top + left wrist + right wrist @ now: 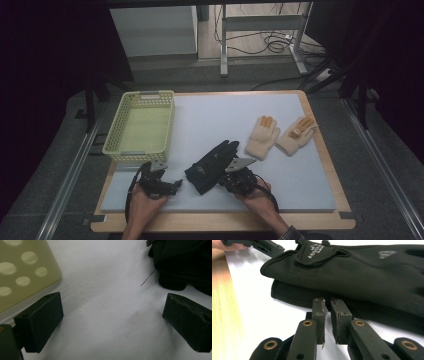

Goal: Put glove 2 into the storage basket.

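Note:
Two black gloves [212, 165] lie stacked on the white mat at centre front; in the right gripper view the upper glove [362, 272] with a white logo rests on the lower glove [294, 296]. My right gripper [223, 182] sits at the pile's near right side. Its jaws [328, 301] stand a narrow gap apart just short of the lower glove's edge, with nothing between them. My left gripper [176, 184] rests open on the mat left of the pile. Bare mat lies between its wide jaws [112, 305], and the black gloves [182, 262] are ahead to its right.
A pale yellow perforated basket [169, 125] stands at the mat's back left, its corner [22, 272] close to my left gripper. Two cream gloves with orange fingertips [263, 136] [297, 134] lie at the right. The wooden table border [330, 150] frames the mat.

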The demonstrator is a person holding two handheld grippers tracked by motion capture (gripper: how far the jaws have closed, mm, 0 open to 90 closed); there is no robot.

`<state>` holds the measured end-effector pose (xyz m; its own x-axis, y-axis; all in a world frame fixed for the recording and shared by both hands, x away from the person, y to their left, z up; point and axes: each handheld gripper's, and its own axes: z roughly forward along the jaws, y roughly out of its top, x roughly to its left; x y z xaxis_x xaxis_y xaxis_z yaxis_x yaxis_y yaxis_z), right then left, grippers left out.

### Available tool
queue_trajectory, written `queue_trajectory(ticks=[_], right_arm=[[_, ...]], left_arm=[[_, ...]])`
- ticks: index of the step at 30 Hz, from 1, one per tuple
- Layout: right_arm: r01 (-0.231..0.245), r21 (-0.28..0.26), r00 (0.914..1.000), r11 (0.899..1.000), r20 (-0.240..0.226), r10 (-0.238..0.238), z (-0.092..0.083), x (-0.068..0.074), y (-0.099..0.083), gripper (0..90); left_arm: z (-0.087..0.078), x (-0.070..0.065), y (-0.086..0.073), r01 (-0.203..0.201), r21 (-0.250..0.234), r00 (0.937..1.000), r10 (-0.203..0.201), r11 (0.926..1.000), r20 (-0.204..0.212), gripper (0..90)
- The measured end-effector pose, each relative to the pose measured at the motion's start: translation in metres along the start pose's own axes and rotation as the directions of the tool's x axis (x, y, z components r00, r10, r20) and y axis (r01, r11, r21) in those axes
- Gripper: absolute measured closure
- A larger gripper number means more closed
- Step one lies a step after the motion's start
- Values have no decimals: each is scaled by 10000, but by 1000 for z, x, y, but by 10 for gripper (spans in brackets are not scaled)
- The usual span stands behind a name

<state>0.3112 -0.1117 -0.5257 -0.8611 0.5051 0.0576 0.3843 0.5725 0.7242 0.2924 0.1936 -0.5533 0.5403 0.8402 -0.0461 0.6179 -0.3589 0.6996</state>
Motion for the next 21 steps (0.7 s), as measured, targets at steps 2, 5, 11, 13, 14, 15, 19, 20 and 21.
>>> queue_trajectory(ticks=[2,5,11,13,14,15,19,20,21], right_arm=[[10,-31,9998,10000,176,-9,-8,-5,-2,774],[-206,-104,9985,9997,507,211,-21,-15,-8,739],[-662,-343,9893,9972,1281,700,-52,-38,-27,653],[-888,-400,9816,9952,1664,942,-63,-49,-36,613],[-1027,-407,9778,9939,1796,1083,-68,-55,-41,597],[-1231,-483,9709,9912,2008,1303,-74,-62,-47,578],[-1720,-504,9507,9838,2530,1791,-90,-79,-63,467],[-1829,-482,9440,9819,2705,1891,-93,-84,-68,440],[-1956,-462,9355,9796,2909,2005,-97,-89,-74,411]], left_arm=[[0,0,0,-7,2,10000,7,10000,6,32],[0,0,0,30,8,10000,-30,10000,16,32],[0,0,0,33,6,10000,-33,10000,21,32],[0,0,0,31,7,10000,-31,10000,23,32],[0,0,0,33,6,10000,-34,10000,23,32],[0,0,0,36,8,10000,-36,10000,27,32],[0,0,0,52,28,10000,-52,10000,43,31],[0,0,0,54,31,10000,-54,10000,45,31],[0,0,0,58,33,10000,-58,10000,50,30]])
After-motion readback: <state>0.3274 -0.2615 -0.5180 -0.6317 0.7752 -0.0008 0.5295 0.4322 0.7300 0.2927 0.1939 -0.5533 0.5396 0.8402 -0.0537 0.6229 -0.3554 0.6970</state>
